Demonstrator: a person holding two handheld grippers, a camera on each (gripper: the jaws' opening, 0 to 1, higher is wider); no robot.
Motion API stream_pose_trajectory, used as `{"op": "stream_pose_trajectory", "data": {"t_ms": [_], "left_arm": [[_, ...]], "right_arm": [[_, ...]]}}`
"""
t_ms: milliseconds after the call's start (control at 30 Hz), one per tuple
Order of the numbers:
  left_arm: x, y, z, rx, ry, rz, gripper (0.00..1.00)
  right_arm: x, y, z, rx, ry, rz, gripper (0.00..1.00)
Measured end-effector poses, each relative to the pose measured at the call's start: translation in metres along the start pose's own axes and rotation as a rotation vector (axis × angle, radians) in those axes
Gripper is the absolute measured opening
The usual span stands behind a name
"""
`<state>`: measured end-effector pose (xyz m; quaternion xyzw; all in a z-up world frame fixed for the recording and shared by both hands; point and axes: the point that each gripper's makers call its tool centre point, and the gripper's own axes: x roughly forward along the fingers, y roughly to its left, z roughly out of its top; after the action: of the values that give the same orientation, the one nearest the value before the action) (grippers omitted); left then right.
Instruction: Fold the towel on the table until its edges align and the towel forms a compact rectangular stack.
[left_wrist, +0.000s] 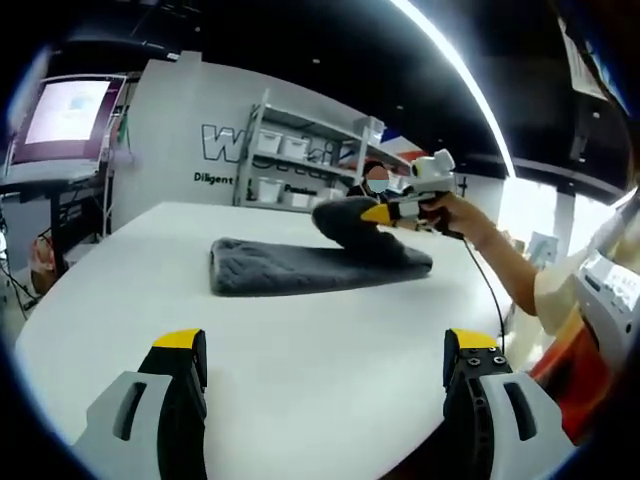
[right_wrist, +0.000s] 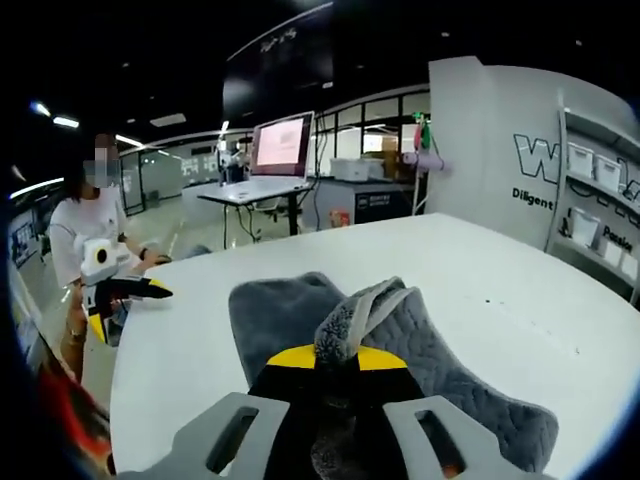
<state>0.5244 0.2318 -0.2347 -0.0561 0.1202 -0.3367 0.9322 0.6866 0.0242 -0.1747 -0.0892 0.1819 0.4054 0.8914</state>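
Your right claw (right_wrist: 330, 365) pinches a raised fold of the dark grey plush towel (left_wrist: 300, 262), which lies on the white round worktop (left_wrist: 300, 380). Your left claw (left_wrist: 325, 365) hovers spread, well apart from the towel.

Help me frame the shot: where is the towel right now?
In the left gripper view the grey towel lies mid-table on the white table, its right end lifted by the right gripper, whose jaws are shut on it.
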Motion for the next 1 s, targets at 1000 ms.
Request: {"op": "stream_pose_trajectory", "data": {"t_ms": [1000], "left_arm": [[-0.014,0.014,0.001,-0.016,-0.026,0.031,0.97]], "right_arm": [[0.078,0.043,0.046,-0.097,0.012,0.087,0.07]]}}
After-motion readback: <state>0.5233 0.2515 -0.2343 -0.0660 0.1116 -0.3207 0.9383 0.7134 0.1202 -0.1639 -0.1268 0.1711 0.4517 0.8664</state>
